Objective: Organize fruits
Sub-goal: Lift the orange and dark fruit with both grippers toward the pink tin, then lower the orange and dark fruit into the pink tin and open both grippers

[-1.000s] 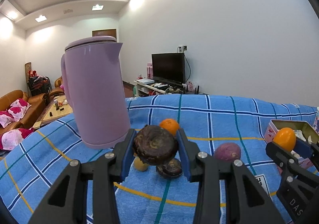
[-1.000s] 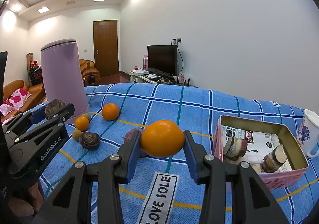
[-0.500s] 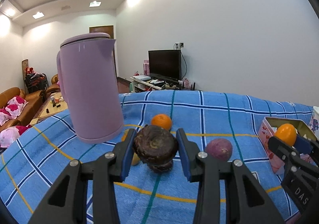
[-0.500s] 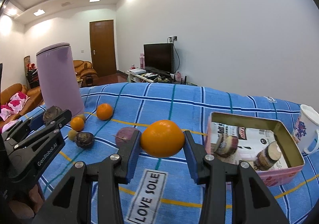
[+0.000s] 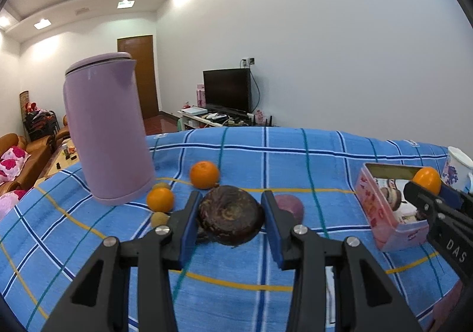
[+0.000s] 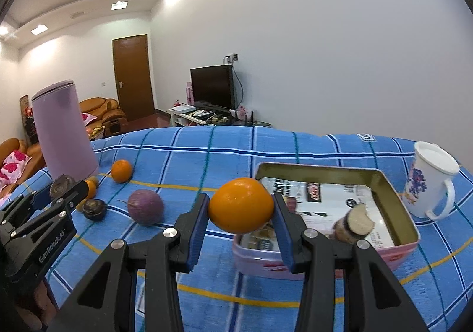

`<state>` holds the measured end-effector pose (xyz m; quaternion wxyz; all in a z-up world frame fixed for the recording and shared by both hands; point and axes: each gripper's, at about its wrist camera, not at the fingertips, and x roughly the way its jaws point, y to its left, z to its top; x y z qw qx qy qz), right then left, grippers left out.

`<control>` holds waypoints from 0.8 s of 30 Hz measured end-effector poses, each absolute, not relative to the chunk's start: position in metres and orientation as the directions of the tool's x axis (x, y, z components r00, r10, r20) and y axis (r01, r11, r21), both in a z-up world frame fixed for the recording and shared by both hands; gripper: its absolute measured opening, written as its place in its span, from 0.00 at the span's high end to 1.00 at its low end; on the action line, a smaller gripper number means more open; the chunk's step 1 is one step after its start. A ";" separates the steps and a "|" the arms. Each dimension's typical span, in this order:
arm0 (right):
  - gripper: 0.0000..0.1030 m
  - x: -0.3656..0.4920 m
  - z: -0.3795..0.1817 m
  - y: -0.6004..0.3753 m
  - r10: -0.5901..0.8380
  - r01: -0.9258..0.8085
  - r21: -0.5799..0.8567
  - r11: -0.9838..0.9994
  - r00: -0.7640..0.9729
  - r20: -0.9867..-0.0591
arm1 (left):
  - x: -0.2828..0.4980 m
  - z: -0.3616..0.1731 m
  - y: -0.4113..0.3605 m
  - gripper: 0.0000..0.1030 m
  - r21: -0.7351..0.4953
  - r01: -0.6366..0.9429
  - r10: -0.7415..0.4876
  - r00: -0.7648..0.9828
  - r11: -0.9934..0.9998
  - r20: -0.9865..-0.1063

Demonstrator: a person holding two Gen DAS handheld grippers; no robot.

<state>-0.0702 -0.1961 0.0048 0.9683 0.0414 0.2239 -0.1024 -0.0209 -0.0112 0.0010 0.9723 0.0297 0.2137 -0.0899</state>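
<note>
My left gripper (image 5: 230, 219) is shut on a dark brown wrinkled fruit (image 5: 230, 218), held above the blue checked cloth (image 5: 295, 160). My right gripper (image 6: 241, 211) is shut on an orange (image 6: 241, 205), just left of and above the near rim of the pink tin box (image 6: 331, 255). The tin (image 5: 384, 213) holds paper and two cut pieces. On the cloth lie two oranges (image 5: 204, 175) (image 5: 160, 199), a purple fruit (image 6: 145, 207), another dark fruit (image 6: 93, 209) and a small brownish fruit (image 5: 159, 218).
A tall purple kettle (image 5: 108, 131) stands at the left, close to the loose fruits. A white flowered mug (image 6: 428, 181) stands right of the tin. Each gripper shows at the edge of the other's view. A TV and sofas are beyond the table.
Both grippers have moved to the right with their fruits. The orange has come from mid-cloth to the tin's near left rim. The kettle has slid left in both views.
</note>
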 end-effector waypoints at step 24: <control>0.57 -0.094 0.009 -0.277 -0.315 0.343 -0.015 0.939 0.844 -0.434 | -0.034 0.016 -0.108 0.58 0.001 0.336 -0.302 0.847 0.942 -0.437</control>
